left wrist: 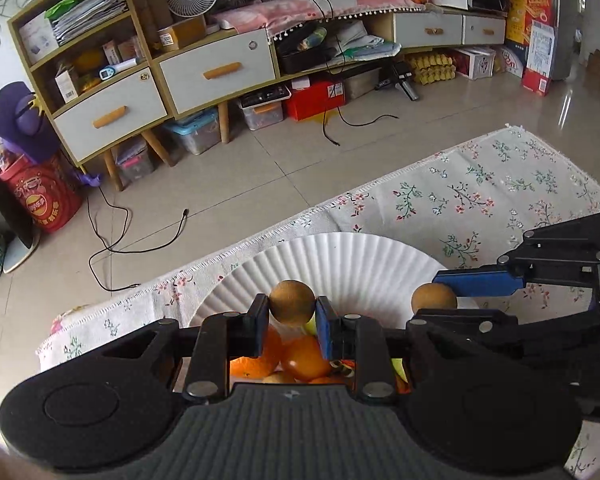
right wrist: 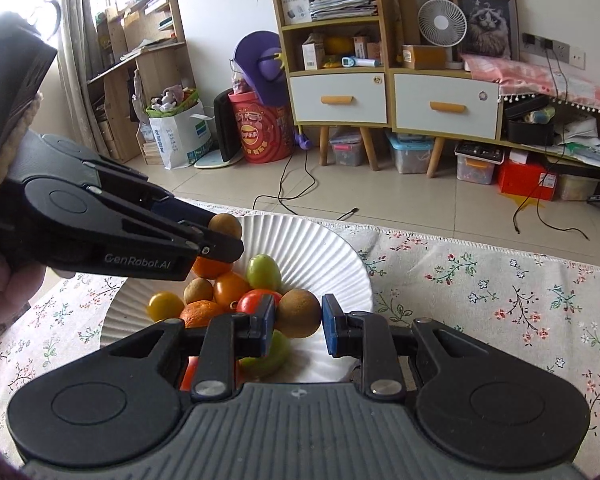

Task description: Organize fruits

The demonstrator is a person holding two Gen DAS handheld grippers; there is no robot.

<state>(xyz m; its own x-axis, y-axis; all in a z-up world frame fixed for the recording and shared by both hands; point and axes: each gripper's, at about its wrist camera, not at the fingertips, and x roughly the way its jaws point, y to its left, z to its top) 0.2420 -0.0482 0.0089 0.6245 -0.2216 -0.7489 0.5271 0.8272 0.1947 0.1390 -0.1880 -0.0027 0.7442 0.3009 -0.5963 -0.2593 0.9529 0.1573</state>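
A white paper plate (left wrist: pixel 340 264) (right wrist: pixel 320 256) lies on the flowered tablecloth and holds a pile of fruit: oranges (right wrist: pixel 230 288), a green fruit (right wrist: pixel 263 271), a yellow fruit (right wrist: pixel 165 306) and a red one (right wrist: pixel 252 301). My left gripper (left wrist: pixel 292 316) is shut on a brown round fruit (left wrist: pixel 291 301) above the pile; it shows in the right wrist view (right wrist: pixel 225 225) too. My right gripper (right wrist: pixel 299 320) is shut on another brown round fruit (right wrist: pixel 298 313), seen in the left wrist view (left wrist: pixel 434 298) between the right gripper's fingers (left wrist: pixel 480 282).
The flowered tablecloth (left wrist: pixel 480 196) (right wrist: pixel 500 300) extends right of the plate. Beyond the table's far edge is tiled floor (left wrist: pixel 260 168) with cables, then cabinets (right wrist: pixel 380 96) and storage boxes.
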